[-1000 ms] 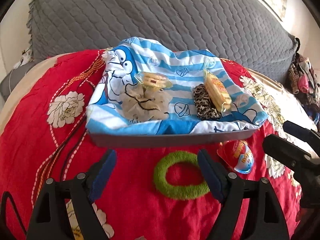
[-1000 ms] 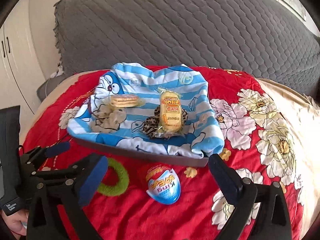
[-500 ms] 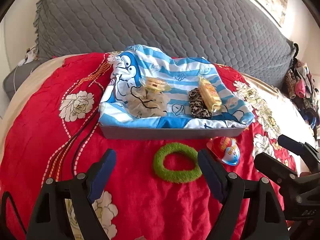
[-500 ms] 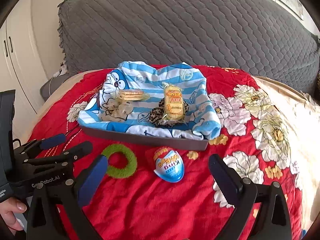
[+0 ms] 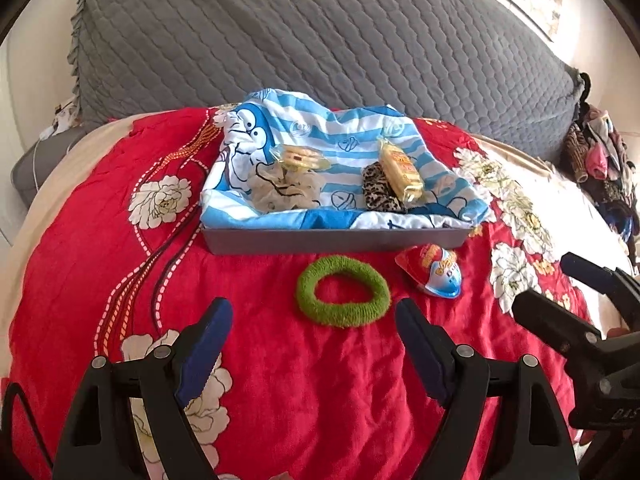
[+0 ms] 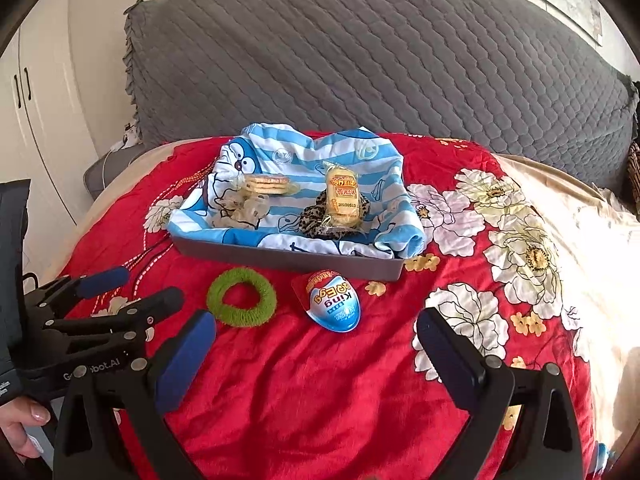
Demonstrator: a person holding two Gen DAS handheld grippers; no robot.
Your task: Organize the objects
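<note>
A grey tray point(image 5: 332, 240) point(image 6: 280, 258) lined with a blue striped cartoon cloth point(image 5: 340, 148) sits on the red floral bedspread. In it lie a wrapped biscuit pack point(image 5: 298, 157) over a beige scrunchie point(image 5: 280, 192), and a yellow snack pack point(image 5: 400, 170) point(image 6: 340, 198) on a leopard scrunchie point(image 5: 378, 194). In front of the tray lie a green scrunchie point(image 5: 343, 297) point(image 6: 241, 297) and a blue-and-red King Egg packet point(image 5: 434, 271) point(image 6: 333, 300). My left gripper point(image 5: 314, 330) is open just short of the green scrunchie. My right gripper point(image 6: 316, 338) is open, the egg packet lying just beyond its fingertips.
A grey quilted headboard point(image 5: 320, 40) rises behind the tray. A heap of clothes point(image 5: 600, 160) lies at the far right. White cupboard doors point(image 6: 36, 100) stand at the left. A hand point(image 6: 24, 428) holds the left gripper's body point(image 6: 80, 340).
Both grippers have pulled back from the tray and risen a little, so tray, green scrunchie and egg packet look smaller and farther. Both stay open and nothing was grasped.
</note>
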